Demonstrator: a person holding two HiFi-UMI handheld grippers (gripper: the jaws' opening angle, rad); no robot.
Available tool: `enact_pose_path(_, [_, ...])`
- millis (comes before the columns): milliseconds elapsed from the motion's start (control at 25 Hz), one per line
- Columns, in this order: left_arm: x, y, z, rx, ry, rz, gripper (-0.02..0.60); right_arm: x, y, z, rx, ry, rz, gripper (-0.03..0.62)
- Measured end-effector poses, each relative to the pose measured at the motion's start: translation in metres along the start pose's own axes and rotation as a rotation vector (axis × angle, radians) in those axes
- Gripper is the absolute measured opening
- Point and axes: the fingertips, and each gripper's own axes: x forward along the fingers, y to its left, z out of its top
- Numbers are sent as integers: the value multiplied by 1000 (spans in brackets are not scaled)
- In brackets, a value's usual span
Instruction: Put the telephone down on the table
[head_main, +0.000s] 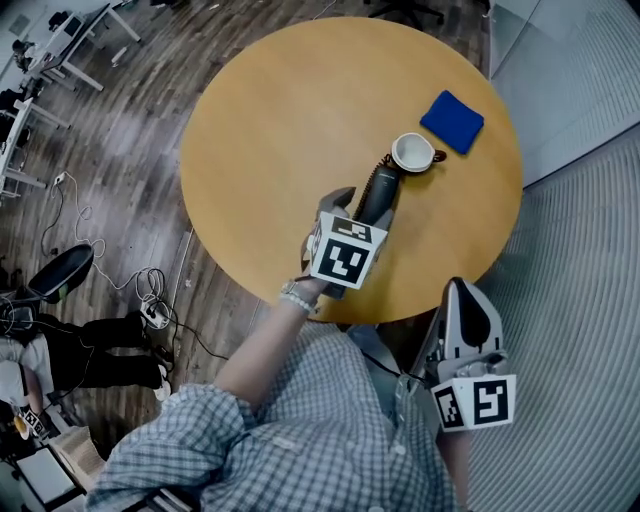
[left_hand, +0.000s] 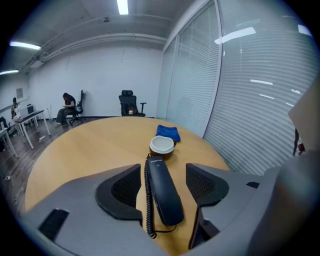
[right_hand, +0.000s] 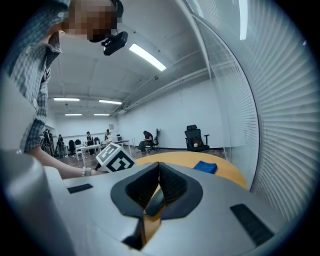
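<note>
A black telephone handset (left_hand: 163, 192) with a coiled cord (left_hand: 147, 200) lies on the round wooden table (head_main: 300, 110), its far end near a white cup (left_hand: 161, 145). My left gripper (left_hand: 163, 176) stands open around it, one jaw on each side with a gap to the handset on both. In the head view the handset (head_main: 378, 190) points from the left gripper (head_main: 367, 208) toward the cup (head_main: 412, 152). My right gripper (head_main: 464, 292) hangs off the table's near edge, shut with nothing in it; its jaws (right_hand: 159, 172) meet in its own view.
A folded blue cloth (head_main: 452, 121) lies beyond the cup at the table's far right. Slatted blinds over glass (left_hand: 250, 90) run along the right. Office chairs, desks and seated people (left_hand: 67, 107) are far behind; cables (head_main: 150, 300) lie on the floor at the left.
</note>
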Motion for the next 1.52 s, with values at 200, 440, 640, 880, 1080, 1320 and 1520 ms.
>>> enact_pose_path(200, [-51,2,25,-1,-127,-35,152,0,16,10,-22,-29,10,11])
enact_pose_path(440, [-113,7,44,68,-274,-11,18,-3,31,20,-50,-70,13,11])
enact_pose_path(640, [-154,16,44,51,-340,-6,9,-2,46,30,-80,-112,18,11])
enact_pose_path(880, [-194,-3,45,95,-448,-114,8,-1,54,39,-110,-137,37,10])
enact_pose_path(1080, [-219,-6,44,148,-455,-98,8,3,63,47,-122,-150,56,9])
enact_pose_path(1320, [-236,-5,36,138,-474,-99,8,3,76,49,-142,-167,81,11])
enact_pose_path(1520, [-234,3,43,129,-487,-88,8,5,71,50,-146,-162,74,11])
